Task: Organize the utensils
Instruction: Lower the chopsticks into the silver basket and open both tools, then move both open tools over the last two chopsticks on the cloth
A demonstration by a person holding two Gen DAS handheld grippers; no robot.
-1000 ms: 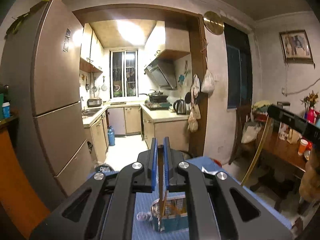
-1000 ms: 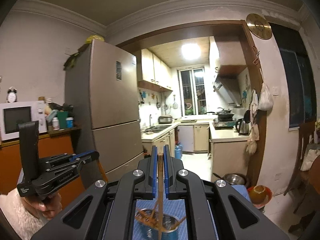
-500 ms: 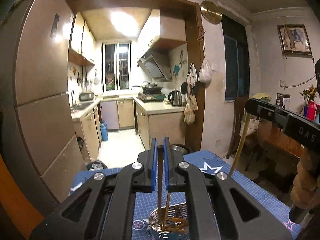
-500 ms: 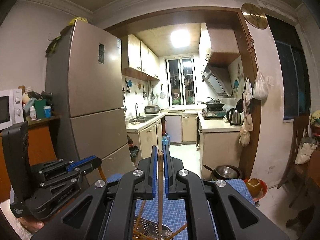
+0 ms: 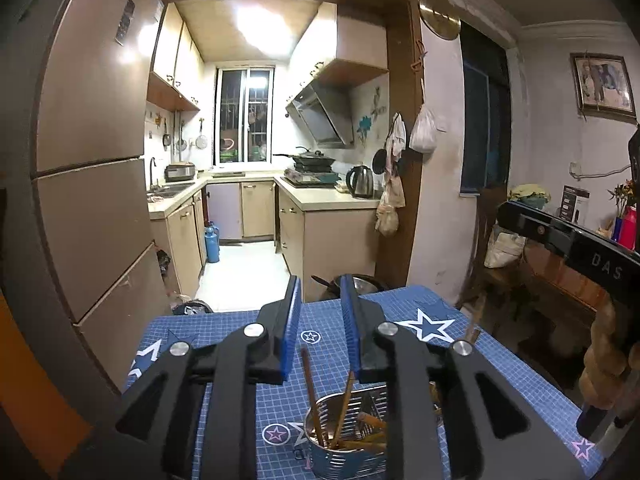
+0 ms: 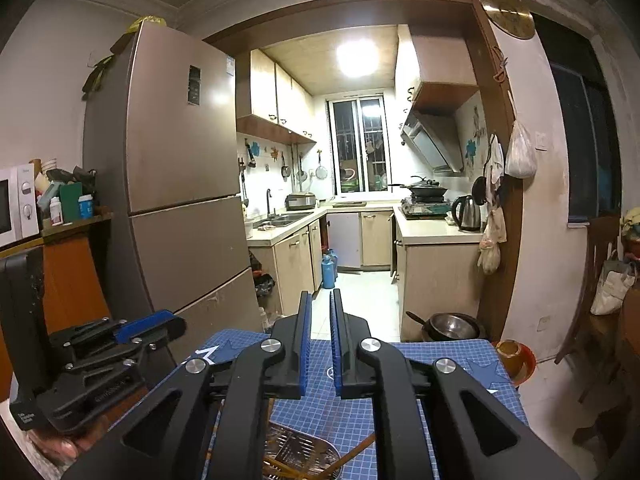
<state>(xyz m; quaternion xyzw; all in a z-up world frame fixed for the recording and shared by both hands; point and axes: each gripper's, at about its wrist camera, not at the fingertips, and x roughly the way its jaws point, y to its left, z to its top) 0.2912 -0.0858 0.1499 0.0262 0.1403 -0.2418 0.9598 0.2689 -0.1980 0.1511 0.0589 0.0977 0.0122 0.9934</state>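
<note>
Left gripper [image 5: 320, 312] opening (nothing between), right gripper [image 6: 320, 328] slightly apart, empty, chopsticks [image 5: 310, 392] in holder [image 5: 340, 460]

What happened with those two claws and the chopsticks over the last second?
Both claws sank toward the metal holder on the blue mat and let go. The left claw is opening; its chopstick now stands free in the holder. The right claw has parted slightly, with nothing between its pads. The holder and mat stayed put.
</note>
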